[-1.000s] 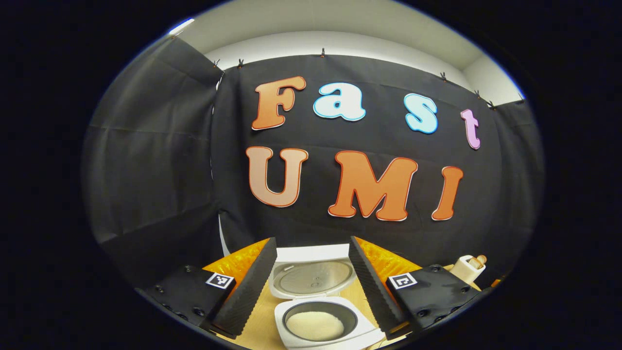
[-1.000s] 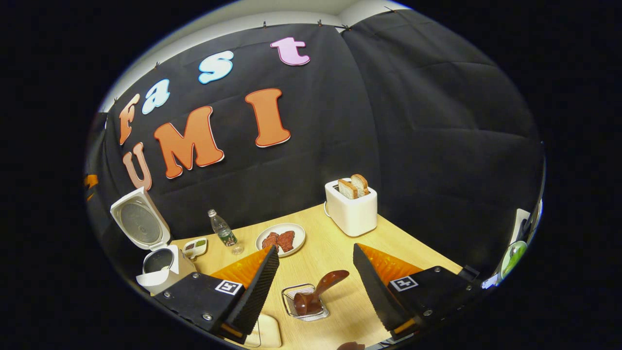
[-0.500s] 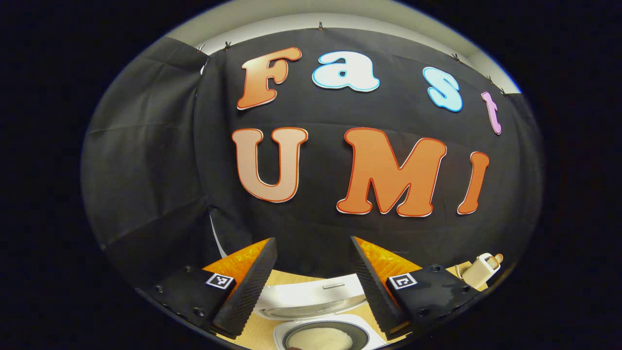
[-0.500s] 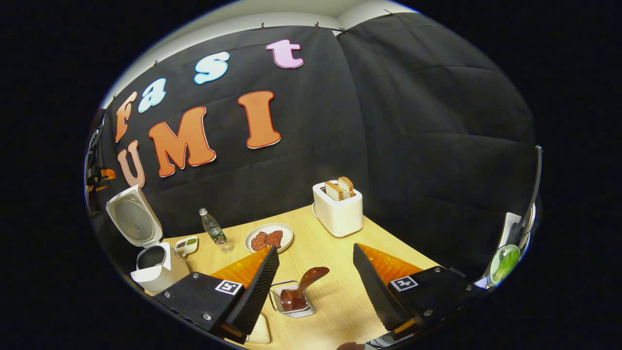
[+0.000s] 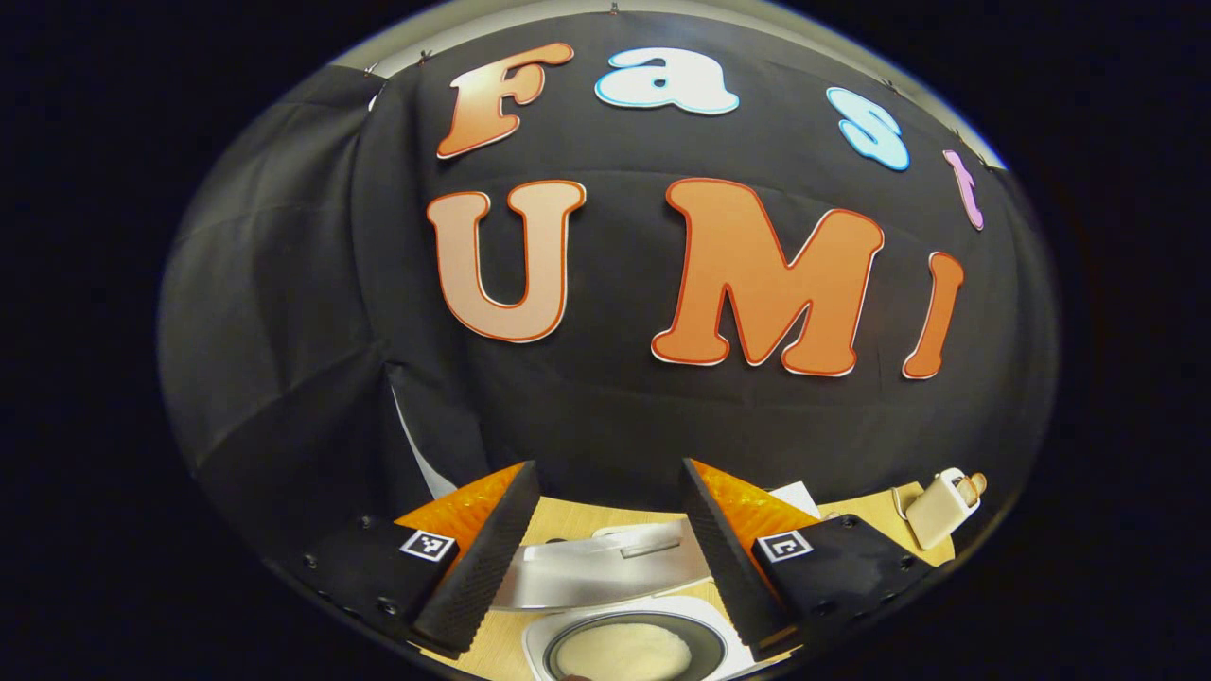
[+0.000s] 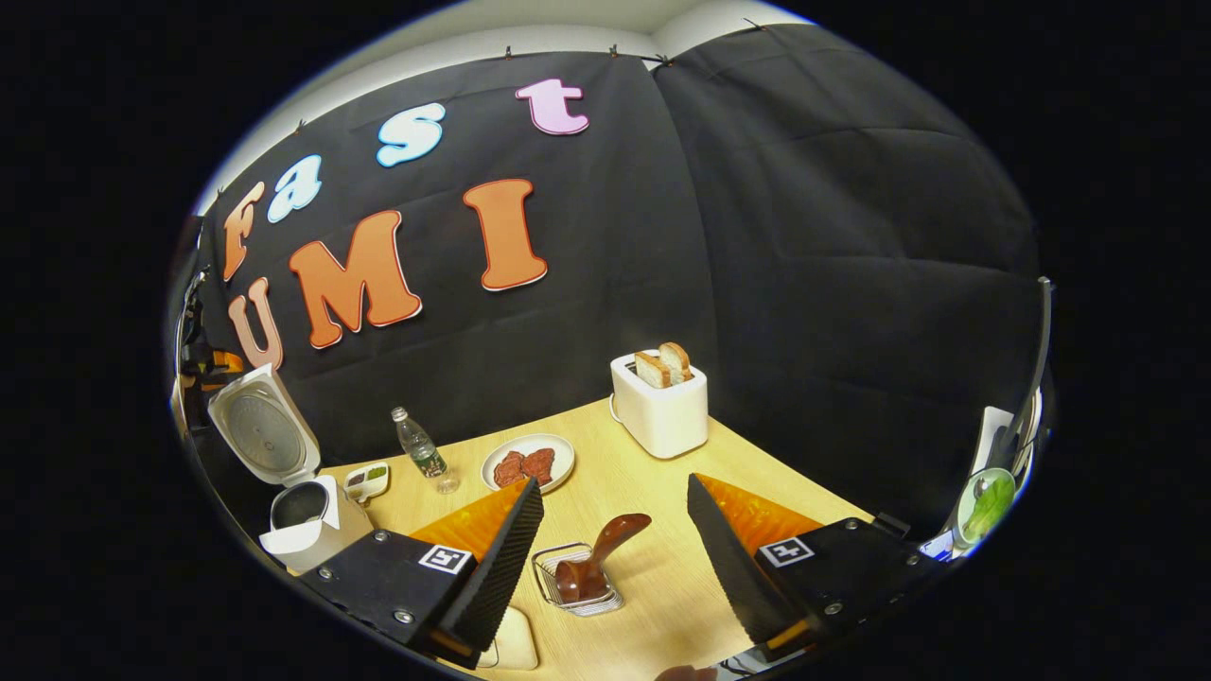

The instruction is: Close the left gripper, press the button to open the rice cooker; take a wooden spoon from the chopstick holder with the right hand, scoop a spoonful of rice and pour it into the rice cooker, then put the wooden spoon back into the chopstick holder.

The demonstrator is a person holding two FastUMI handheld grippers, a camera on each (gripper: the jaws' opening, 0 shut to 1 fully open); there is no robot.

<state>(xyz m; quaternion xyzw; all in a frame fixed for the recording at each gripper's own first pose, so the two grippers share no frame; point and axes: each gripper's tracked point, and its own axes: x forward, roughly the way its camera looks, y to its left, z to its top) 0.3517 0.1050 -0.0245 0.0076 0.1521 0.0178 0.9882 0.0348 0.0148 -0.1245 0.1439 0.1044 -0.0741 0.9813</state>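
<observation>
The white rice cooker (image 5: 577, 636) lies just below my left gripper (image 5: 607, 468), lid (image 5: 605, 566) swung up, white rice (image 5: 624, 653) in its dark pot. The left gripper is open and holds nothing. In the right gripper view the same cooker (image 6: 317, 525) stands at the far left with its lid (image 6: 263, 426) upright. A brown wooden spoon (image 6: 594, 560) leans in a wire chopstick holder (image 6: 579, 596) on the table. My right gripper (image 6: 613, 486) hangs open just behind and above the holder, with the spoon handle showing between its fingers, untouched.
On the wooden table (image 6: 653, 530) stand a white toaster (image 6: 660, 409) with two bread slices, a plate of meat (image 6: 527, 463), a small water bottle (image 6: 423, 454) and a little dish (image 6: 367, 480). A cream object (image 6: 513, 648) lies at the near edge. The toaster (image 5: 937, 509) also shows at the left gripper view's right.
My left gripper has moved forward over the open cooker, toward the wall. My right gripper shifted a little, then held still. The spoon stays in the holder.
</observation>
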